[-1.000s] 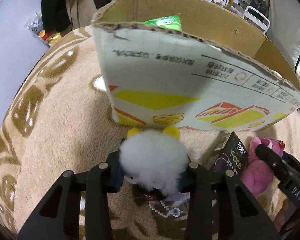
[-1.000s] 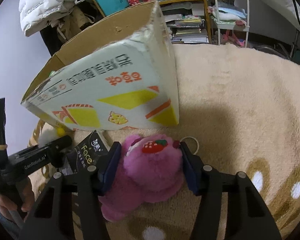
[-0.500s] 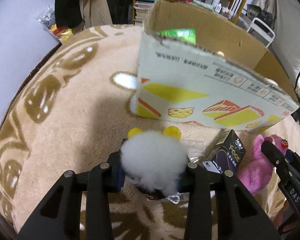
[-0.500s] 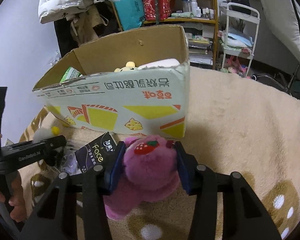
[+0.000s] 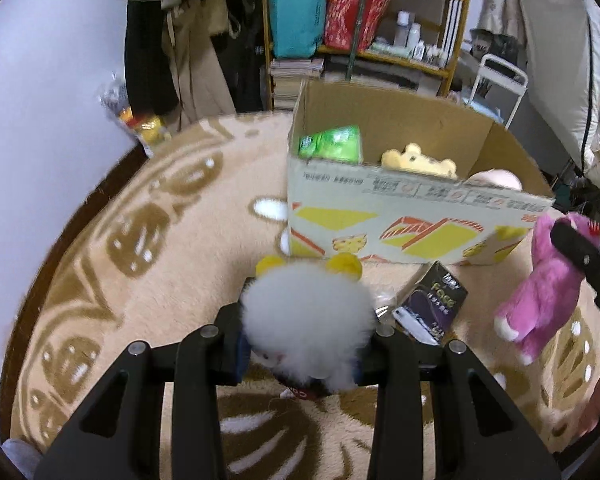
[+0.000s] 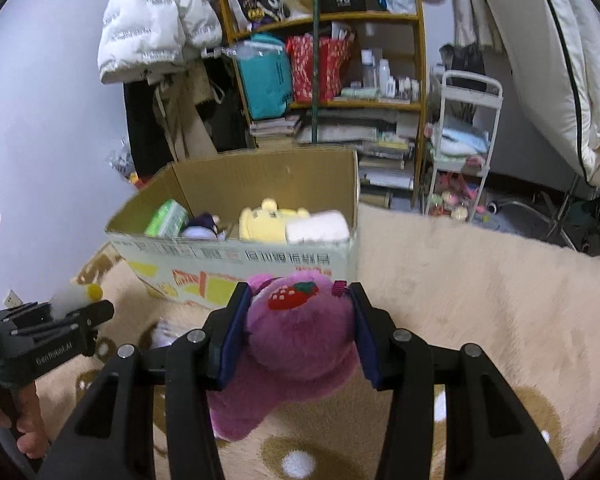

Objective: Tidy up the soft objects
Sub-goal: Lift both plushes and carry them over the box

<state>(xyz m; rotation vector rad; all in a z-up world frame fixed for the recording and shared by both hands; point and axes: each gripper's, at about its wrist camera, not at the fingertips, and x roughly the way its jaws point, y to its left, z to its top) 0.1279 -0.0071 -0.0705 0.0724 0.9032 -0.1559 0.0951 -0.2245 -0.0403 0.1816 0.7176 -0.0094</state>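
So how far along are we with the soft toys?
Done: the cardboard box already holds a yellow plush, a green pack and a white roll. In hand: the left tool grips a white fluffy toy, the right tool a pink plush, both clear of the rug. Left: dropping both in; the black carton isn't soft.

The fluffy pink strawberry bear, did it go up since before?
Yes. The fluffy pink strawberry bear, clamped in the right gripper, has risen off the beige rug, now level with the cardboard box rim.
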